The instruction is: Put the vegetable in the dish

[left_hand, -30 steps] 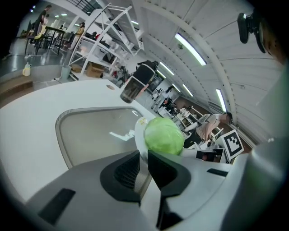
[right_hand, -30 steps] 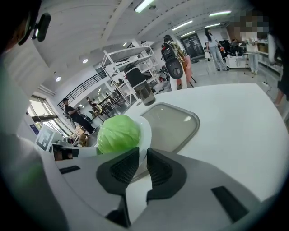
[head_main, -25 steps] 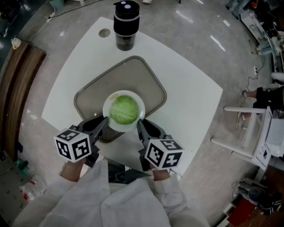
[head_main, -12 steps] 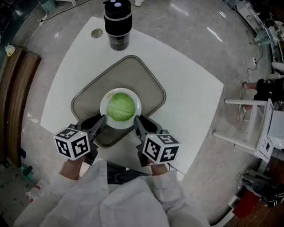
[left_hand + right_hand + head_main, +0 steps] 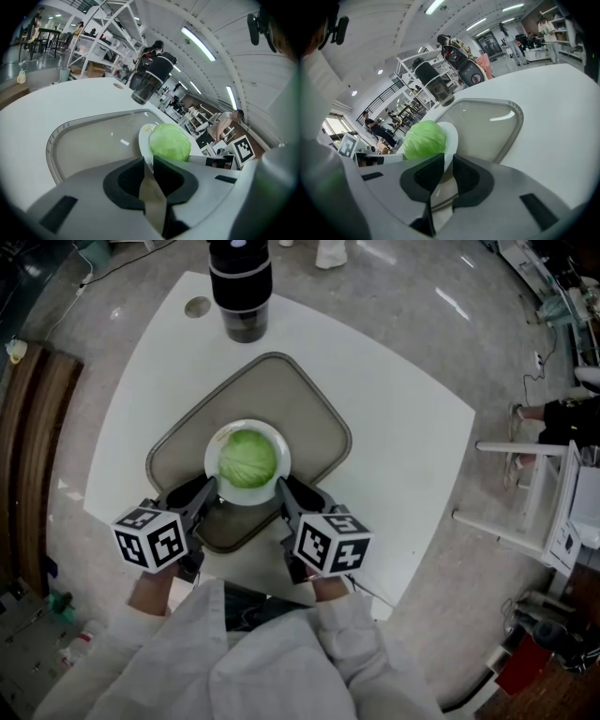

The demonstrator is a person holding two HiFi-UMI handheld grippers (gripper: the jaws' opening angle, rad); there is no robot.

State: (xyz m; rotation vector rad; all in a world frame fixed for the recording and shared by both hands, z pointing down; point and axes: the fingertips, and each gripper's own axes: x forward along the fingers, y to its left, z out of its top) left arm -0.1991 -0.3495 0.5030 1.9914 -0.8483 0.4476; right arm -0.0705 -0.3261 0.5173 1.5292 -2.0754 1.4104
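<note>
A round green cabbage (image 5: 247, 457) lies in a white dish (image 5: 225, 439) that sits over the near half of a grey tray (image 5: 314, 423). My left gripper (image 5: 208, 491) is shut on the dish's near-left rim and my right gripper (image 5: 284, 491) on its near-right rim. In the left gripper view the dish rim (image 5: 142, 138) runs between the jaws of the left gripper (image 5: 148, 161), with the cabbage (image 5: 169, 142) just beyond. In the right gripper view the rim (image 5: 452, 136) sits in the jaws of the right gripper (image 5: 447, 161) beside the cabbage (image 5: 424, 139). Whether the dish touches the tray I cannot tell.
The tray lies on a white table (image 5: 403, 427). A black lidded container (image 5: 241, 287) stands at the table's far edge, with a small round hole (image 5: 197, 307) to its left. A white chair frame (image 5: 525, 493) stands off the table to the right.
Both grippers have carried the dish with the cabbage a little farther in over the tray. Their hold on the rim looks the same.
</note>
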